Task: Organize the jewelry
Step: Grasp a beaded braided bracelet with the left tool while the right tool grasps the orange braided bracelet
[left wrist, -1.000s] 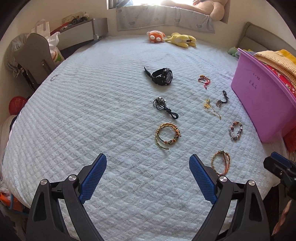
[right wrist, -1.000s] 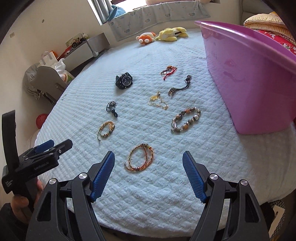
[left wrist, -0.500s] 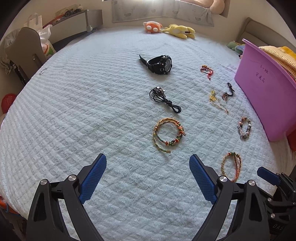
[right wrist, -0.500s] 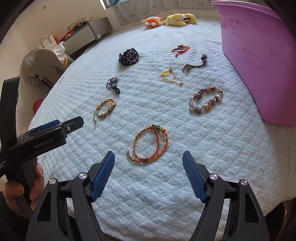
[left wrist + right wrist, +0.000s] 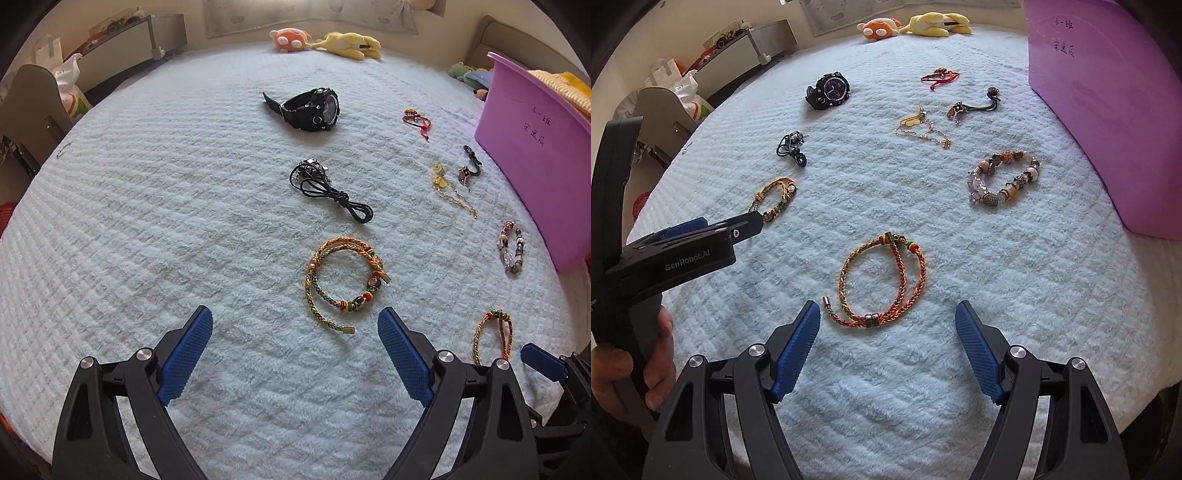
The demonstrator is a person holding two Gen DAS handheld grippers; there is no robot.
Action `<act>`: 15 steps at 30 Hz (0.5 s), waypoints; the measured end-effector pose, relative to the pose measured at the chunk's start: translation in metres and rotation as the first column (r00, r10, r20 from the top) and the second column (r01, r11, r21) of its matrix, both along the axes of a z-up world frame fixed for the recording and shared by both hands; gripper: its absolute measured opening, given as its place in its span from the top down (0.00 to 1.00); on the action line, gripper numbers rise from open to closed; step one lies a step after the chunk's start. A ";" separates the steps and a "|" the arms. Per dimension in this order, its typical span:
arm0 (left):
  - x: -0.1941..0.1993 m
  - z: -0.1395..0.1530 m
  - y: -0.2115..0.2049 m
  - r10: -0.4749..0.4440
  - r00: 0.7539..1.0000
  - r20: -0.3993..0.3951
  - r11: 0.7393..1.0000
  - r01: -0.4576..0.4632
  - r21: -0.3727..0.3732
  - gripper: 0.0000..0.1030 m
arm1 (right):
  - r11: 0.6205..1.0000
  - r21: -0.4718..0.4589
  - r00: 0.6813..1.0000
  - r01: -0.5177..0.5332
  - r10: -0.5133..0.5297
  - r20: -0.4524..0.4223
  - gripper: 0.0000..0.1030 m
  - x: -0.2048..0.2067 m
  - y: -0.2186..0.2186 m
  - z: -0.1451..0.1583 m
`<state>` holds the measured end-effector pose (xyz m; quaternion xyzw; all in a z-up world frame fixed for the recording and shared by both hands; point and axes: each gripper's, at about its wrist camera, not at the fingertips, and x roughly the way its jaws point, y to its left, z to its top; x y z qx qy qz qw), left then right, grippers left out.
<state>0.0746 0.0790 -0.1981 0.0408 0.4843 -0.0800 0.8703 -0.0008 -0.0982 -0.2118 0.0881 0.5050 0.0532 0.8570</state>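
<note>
Jewelry lies spread on a pale blue bedspread (image 5: 147, 221). My left gripper (image 5: 295, 350) is open, just short of a braided multicolour bracelet with beads (image 5: 345, 282). My right gripper (image 5: 888, 339) is open, just short of an orange braided bracelet (image 5: 882, 284), which also shows in the left wrist view (image 5: 493, 336). Farther off lie a black watch (image 5: 310, 109), a black cord necklace (image 5: 325, 188), a gold chain (image 5: 921, 127), a beaded bracelet (image 5: 1003, 177), a red cord bracelet (image 5: 940, 76) and a dark cord charm (image 5: 975, 105).
A purple plastic tub (image 5: 1108, 110) stands on the bed at the right, with folded cloths behind it (image 5: 561, 85). Plush toys (image 5: 325, 40) lie at the far edge. A grey chair (image 5: 29, 107) and shelf stand off the bed's left side.
Both grippers have moved forward and lower toward the bed, so the two braided bracelets now lie close in front of their fingers. Both stay open.
</note>
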 end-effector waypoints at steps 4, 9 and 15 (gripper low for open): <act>0.007 -0.007 0.001 -0.012 1.000 -0.014 1.000 0.011 -0.011 0.13 | 0.999 -0.035 1.000 0.019 -0.019 0.006 0.30 0.002 0.004 -0.003; 0.013 -0.011 -0.001 -0.038 0.999 -0.004 0.999 0.038 -0.011 0.13 | 0.995 -0.093 0.999 0.036 -0.034 0.021 0.30 0.002 0.011 -0.007; 0.017 -0.014 -0.003 -0.072 0.997 0.028 0.997 0.073 -0.025 0.12 | 0.991 -0.129 0.999 0.035 -0.030 0.044 0.30 0.002 0.016 -0.010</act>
